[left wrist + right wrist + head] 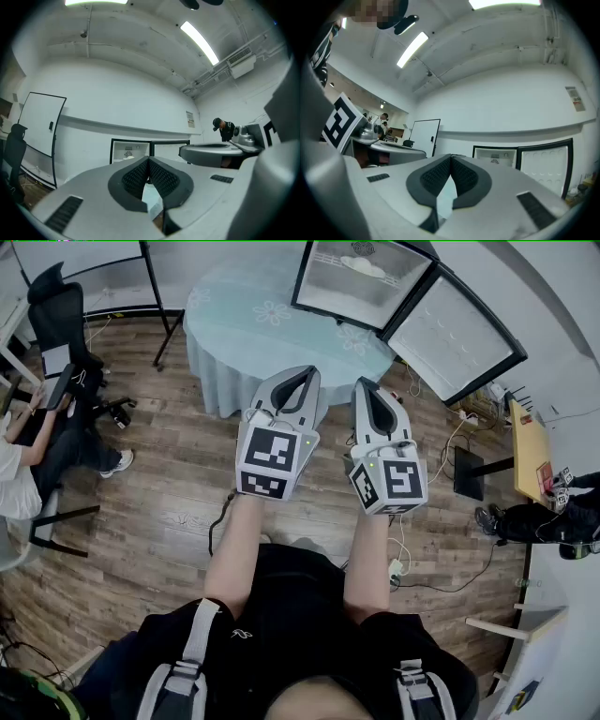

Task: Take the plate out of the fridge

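Observation:
A small black-framed fridge (361, 277) stands open behind the round table, with a white plate (364, 266) on its shelf. Its door (455, 334) is swung out to the right. I hold both grippers side by side low over the wooden floor, short of the table. The left gripper (305, 376) is shut with nothing in it, its pads (140, 176) pressed together. The right gripper (367, 388) is shut and empty too, pads (461, 176) touching. In both gripper views the open fridge (130, 151) (494, 157) shows far off beyond the jaw tips.
A round table with a pale blue flowered cloth (272, 324) stands between me and the fridge. A seated person (37, 446) and an office chair (61, 306) are at the left. Cables (450, 456) run over the floor at the right, near a yellow table (530, 451).

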`<act>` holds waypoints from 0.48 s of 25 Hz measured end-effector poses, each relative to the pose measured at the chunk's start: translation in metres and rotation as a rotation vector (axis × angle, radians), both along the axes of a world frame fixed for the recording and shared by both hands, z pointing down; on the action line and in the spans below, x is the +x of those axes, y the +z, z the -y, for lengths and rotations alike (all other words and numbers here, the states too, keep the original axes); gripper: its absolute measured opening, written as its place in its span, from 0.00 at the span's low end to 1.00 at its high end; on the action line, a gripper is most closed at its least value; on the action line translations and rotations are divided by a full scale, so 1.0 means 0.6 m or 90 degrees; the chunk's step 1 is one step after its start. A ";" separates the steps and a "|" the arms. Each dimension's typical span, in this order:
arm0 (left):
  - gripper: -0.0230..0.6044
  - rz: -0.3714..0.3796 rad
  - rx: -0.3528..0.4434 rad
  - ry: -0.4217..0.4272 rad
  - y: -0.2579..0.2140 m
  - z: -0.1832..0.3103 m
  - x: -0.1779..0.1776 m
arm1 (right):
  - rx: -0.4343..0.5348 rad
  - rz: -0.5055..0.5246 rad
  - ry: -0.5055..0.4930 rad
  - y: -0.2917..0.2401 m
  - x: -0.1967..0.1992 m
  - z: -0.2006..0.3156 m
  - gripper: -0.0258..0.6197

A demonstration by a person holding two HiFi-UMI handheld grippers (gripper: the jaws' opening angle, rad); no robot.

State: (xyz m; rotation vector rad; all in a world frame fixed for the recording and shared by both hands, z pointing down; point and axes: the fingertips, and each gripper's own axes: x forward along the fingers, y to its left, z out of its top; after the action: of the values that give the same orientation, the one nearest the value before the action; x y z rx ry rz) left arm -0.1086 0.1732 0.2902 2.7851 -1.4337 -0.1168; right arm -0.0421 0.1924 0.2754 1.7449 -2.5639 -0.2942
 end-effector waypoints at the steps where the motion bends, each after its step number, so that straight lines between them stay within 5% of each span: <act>1: 0.04 0.007 -0.004 0.007 0.001 0.001 0.002 | 0.007 -0.005 0.002 -0.006 -0.003 0.002 0.04; 12: 0.04 0.025 0.024 0.009 -0.022 0.014 0.009 | 0.012 -0.065 0.020 -0.014 -0.013 0.026 0.04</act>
State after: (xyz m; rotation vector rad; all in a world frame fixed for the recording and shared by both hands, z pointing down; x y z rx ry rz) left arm -0.1030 0.1647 0.2771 2.8419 -1.4357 -0.0909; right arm -0.0499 0.1771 0.2668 1.7270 -2.4694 -0.3958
